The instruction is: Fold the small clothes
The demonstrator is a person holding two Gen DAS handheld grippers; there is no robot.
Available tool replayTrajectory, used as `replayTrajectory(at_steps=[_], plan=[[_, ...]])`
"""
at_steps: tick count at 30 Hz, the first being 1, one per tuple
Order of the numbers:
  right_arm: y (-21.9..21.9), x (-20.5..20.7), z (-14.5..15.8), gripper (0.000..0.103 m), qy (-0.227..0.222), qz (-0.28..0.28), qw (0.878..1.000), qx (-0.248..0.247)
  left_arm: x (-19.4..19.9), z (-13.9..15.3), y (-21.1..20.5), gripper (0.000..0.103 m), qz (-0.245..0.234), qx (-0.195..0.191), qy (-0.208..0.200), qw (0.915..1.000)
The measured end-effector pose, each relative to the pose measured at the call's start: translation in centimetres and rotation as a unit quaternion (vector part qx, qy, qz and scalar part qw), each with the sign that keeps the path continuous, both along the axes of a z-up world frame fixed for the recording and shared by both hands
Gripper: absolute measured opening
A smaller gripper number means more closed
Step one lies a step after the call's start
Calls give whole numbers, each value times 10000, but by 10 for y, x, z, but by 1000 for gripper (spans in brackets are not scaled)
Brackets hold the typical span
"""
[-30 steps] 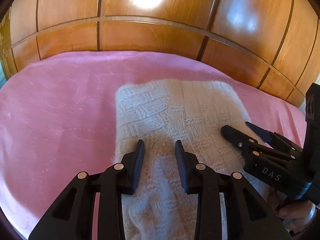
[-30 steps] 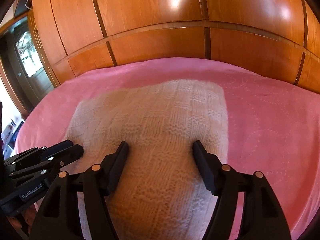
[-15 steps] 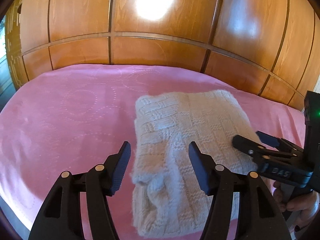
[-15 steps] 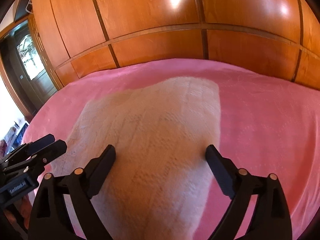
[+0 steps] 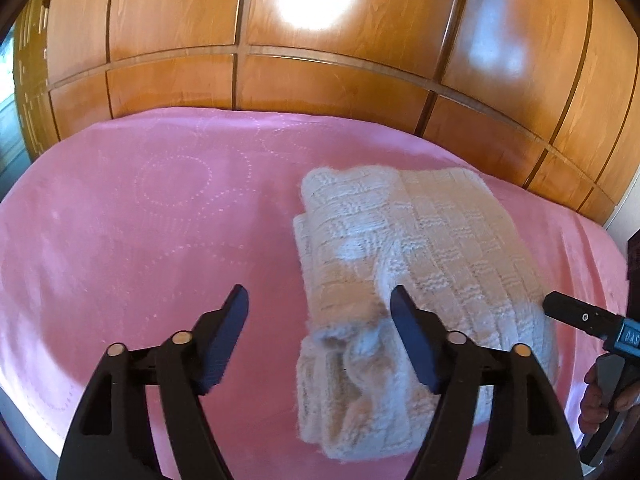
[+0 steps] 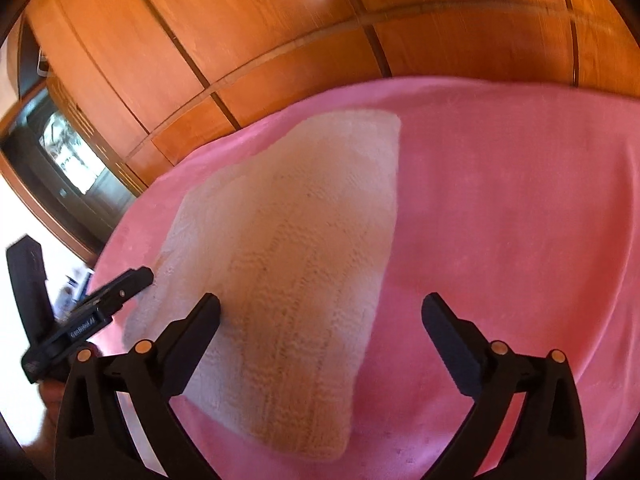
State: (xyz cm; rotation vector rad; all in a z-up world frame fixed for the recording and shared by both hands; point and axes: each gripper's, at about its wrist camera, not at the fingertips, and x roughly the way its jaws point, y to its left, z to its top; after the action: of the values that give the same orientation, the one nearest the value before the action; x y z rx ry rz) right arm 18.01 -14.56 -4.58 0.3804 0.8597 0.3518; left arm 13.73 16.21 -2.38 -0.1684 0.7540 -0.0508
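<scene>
A cream knitted garment lies folded into a thick oblong on the pink bedspread. My left gripper hovers over its near left edge with the jaws opening. Only the loose corner lies between them, and the pads press nothing. In the right wrist view the garment runs away from me. My right gripper is above its near right part, jaws opening very wide and gripping nothing. One of the right gripper's fingers shows at the garment's right side, and the left gripper's fingers show at its left.
Glossy wooden wardrobe panels stand close behind the bed. Pink cover stretches to the right of the garment. A dark doorway or mirror is at the far left. A person's hand holds the right gripper's handle.
Both pairs of jaws have spread wide and let the garment go. The left gripper has drawn back and to the left. The right gripper has moved right and rolled, tilting its view.
</scene>
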Motion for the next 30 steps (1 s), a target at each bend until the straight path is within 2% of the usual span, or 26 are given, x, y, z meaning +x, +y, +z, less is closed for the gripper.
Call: replayTrajectory(at_steps=[6,14,17,19,21,22,24,27,30], plan=[[-11,24,-13,100,243,144,9968,749,12,-9,10,73,-213,-331,147,9991],[-14,58,-30,100,518,503,9876,1394,33,-29,17,73,-674,-980,374,9922],[-10,67,-34,101,531,683,9852,1479,44,-38,21,73,-881,-1370,488,9854],[-8,71,-35,101,535,747,9844,1497,52,-46,25,73,-1024,-1760,619,9771],[-4,72,-36,101,504,770,9849,1466,59,-54,27,58,-1173,-2115,712,9677],[0,71,-35,99,474,784,9861,1384,63,-58,28,55,-1243,-2312,731,9622],[4,70,-35,88,426,807,9877,1272,64,-61,28,43,-1306,-2499,693,9569],[4,62,-31,70,331,755,9884,1275,59,-66,31,36,-1370,-2826,607,9475],[6,52,-22,63,212,705,9902,1189,52,-61,30,33,-1424,-2914,502,9446]])
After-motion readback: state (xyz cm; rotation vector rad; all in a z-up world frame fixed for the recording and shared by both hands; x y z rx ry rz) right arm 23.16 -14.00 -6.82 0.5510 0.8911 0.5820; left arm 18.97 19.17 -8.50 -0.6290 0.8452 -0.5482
